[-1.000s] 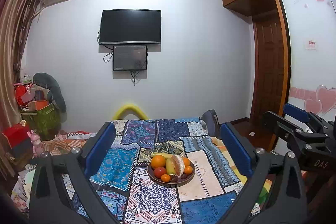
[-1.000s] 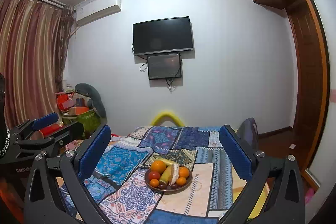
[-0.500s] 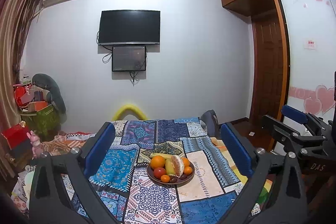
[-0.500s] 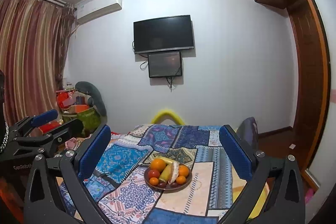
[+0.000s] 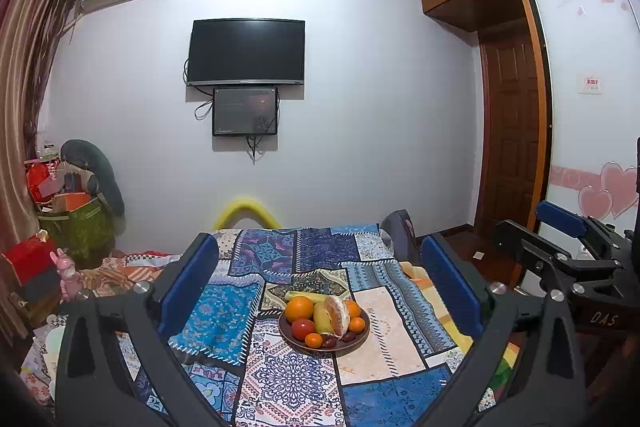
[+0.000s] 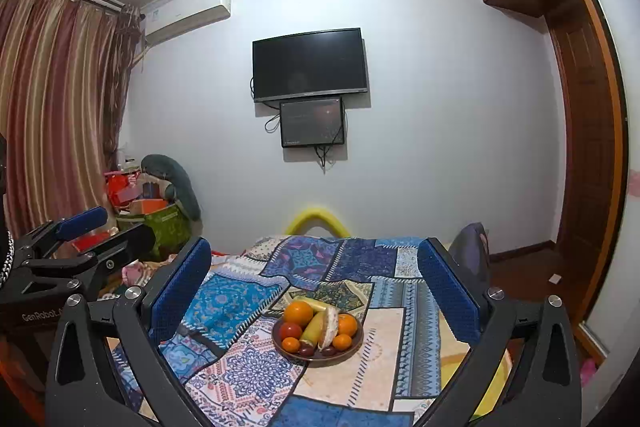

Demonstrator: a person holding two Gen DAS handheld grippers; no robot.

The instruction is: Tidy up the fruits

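Observation:
A brown bowl (image 5: 352, 345) of fruit sits on a table under a patchwork cloth (image 5: 276, 383). It holds a large orange (image 5: 299, 308), a peeled citrus (image 5: 336, 315), a yellow-green fruit (image 5: 321, 319), a red fruit (image 5: 303, 327), small oranges and dark fruits. The bowl also shows in the right wrist view (image 6: 344, 353). My left gripper (image 5: 320, 287) is open and empty, well back from the bowl. My right gripper (image 6: 316, 283) is open and empty, also back from the bowl. Each gripper shows at the edge of the other's view.
A yellow chair back (image 5: 246, 213) and a grey chair (image 5: 398, 231) stand at the table's far side. Boxes and a green bin (image 5: 76, 223) crowd the left corner. A TV (image 5: 246, 53) hangs on the wall. A wooden door (image 5: 508, 131) is at right.
Both views have shifted slightly; the bowl sits a touch lower and nearer in the right wrist view. Both grippers stay open.

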